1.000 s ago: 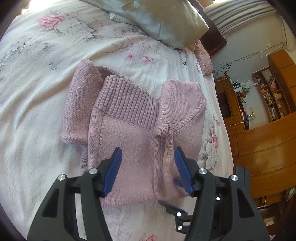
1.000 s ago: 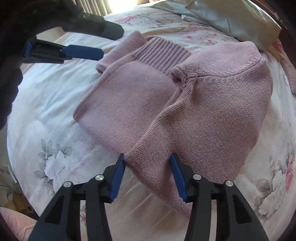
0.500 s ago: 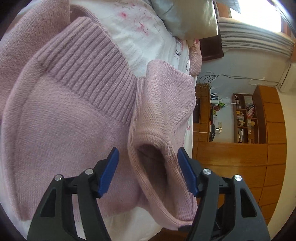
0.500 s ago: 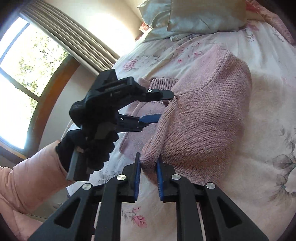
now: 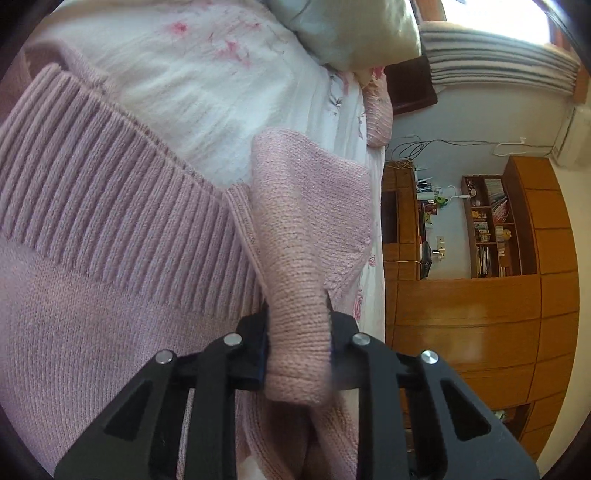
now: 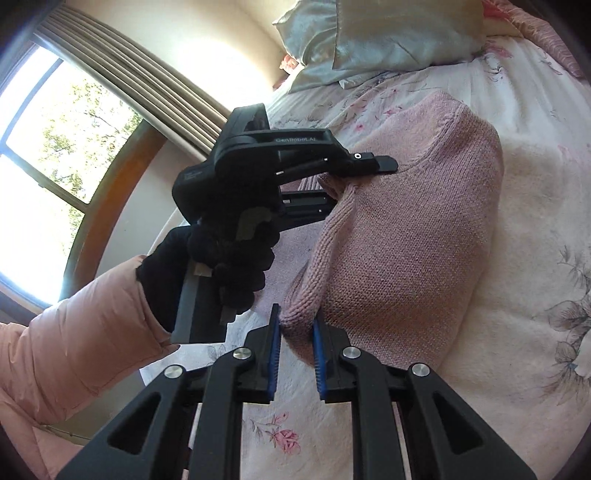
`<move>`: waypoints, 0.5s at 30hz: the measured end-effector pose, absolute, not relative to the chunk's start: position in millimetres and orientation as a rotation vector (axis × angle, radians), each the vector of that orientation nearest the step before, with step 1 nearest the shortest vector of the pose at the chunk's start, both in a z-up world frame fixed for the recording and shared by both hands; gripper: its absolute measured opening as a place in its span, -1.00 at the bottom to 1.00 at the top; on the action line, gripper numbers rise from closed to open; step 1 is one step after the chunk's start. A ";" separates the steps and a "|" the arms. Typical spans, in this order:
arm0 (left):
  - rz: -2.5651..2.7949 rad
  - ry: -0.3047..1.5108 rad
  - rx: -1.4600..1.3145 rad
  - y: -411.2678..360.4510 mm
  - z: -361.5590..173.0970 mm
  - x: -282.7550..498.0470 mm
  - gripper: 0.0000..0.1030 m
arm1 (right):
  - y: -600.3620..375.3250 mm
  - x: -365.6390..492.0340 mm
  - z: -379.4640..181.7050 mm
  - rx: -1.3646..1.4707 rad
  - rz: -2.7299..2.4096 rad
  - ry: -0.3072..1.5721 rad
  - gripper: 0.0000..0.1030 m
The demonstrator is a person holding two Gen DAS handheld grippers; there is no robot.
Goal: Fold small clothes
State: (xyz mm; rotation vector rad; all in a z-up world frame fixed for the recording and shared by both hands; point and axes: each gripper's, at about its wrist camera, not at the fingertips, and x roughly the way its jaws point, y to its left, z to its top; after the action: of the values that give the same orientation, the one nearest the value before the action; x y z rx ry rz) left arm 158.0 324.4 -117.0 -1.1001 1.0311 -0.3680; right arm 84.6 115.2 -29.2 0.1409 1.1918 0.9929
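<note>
In the left wrist view the left gripper (image 5: 297, 332) points forward along the bed, its two black fingers clamped on a raised fold of the pink sweater (image 5: 110, 332); the pinched knit bulges up between the jaws and hides their blue pads; the ribbed collar (image 5: 122, 199) runs slantwise across the left of the picture, and the rest of the garment lies flat on the floral bedspread (image 5: 221, 74); a pale pillow (image 5: 354, 33) sits at the head of the bed; past the bed's edge stand wooden cabinets (image 5: 480, 332) and a bookshelf (image 5: 491, 225), which the other camera does not catch.

In the right wrist view the right gripper (image 6: 295, 332) reaches in low from the near edge, its blue pads (image 6: 274, 354) closed on the near corner of the sweater (image 6: 406, 229), a narrow tongue of knit squeezed between them; the garment humps up ahead of the jaws, the bedspread (image 6: 517, 369) bare to the right; only here does the person appear: a black-gloved hand (image 6: 229, 258) in a pink padded sleeve (image 6: 74, 350) grips the left gripper's (image 6: 362, 162) handle, holding the tool level with its fingers reaching onto the sweater near the collar; a window (image 6: 48, 155) with curtains (image 6: 147, 81) fills the left side.
</note>
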 end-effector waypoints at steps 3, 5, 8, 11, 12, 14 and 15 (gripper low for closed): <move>-0.393 0.963 -1.055 341.2 -87.2 150.5 -0.63 | 126.9 81.1 -24.5 0.170 1.037 1.185 -0.70; -0.395 0.923 -1.000 356.1 -67.1 142.3 -0.63 | 140.5 77.3 -20.3 0.187 1.079 1.177 -0.70; -0.362 0.888 -0.926 386.2 -50.1 126.1 -0.63 | 172.9 68.2 -18.2 0.167 1.140 1.170 -0.70; -0.309 0.874 -0.876 419.0 -50.7 110.6 -0.63 | 211.2 59.7 -25.3 0.135 1.184 1.189 -0.70; -0.286 0.876 -0.872 429.7 -55.2 105.2 -0.63 | 223.4 56.9 -29.1 0.122 1.193 1.196 -0.70; -0.245 0.881 -0.883 450.3 -67.4 97.3 -0.63 | 246.1 52.5 -39.4 0.097 1.203 1.218 -0.70; -0.222 0.887 -0.883 459.4 -74.3 93.9 -0.63 | 256.7 51.5 -46.2 0.085 1.205 1.232 -0.70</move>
State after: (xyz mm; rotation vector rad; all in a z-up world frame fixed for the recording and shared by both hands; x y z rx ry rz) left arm 93.9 459.4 -74.3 -0.8834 0.8868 -0.2225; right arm 51.5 256.7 -46.2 0.0848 1.2319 1.2047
